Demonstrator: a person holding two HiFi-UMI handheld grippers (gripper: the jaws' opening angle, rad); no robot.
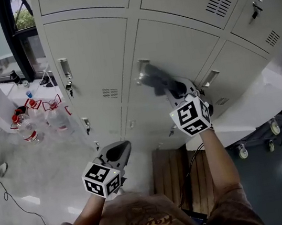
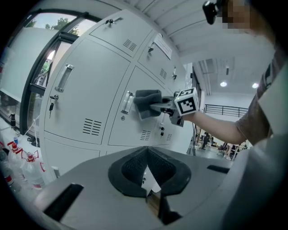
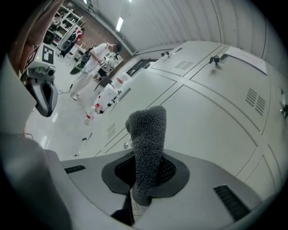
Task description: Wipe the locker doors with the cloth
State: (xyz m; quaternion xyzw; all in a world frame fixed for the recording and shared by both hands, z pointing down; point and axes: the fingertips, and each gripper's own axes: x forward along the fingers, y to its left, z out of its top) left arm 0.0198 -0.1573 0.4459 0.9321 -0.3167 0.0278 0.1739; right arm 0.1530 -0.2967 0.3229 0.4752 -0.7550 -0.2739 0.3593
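A grey cloth (image 1: 152, 79) is pressed against a pale grey locker door (image 1: 173, 46), right beside its metal handle (image 1: 141, 70). My right gripper (image 1: 175, 89) is shut on that cloth. In the right gripper view the cloth (image 3: 146, 134) stands up from between the jaws and hides part of the door (image 3: 211, 121). My left gripper (image 1: 117, 152) hangs lower and to the left, away from the lockers, shut with nothing in it. The left gripper view shows its own jaws (image 2: 146, 173) closed together, and beyond them the cloth (image 2: 147, 102) on the door by the handle (image 2: 127, 102).
Keys hang in the lock (image 1: 68, 87) of the locker to the left. Large water bottles (image 1: 27, 128) stand on the floor at the left by a window (image 1: 24, 27). A white cabinet (image 1: 258, 101) juts out at the right. People (image 3: 95, 57) stand far off.
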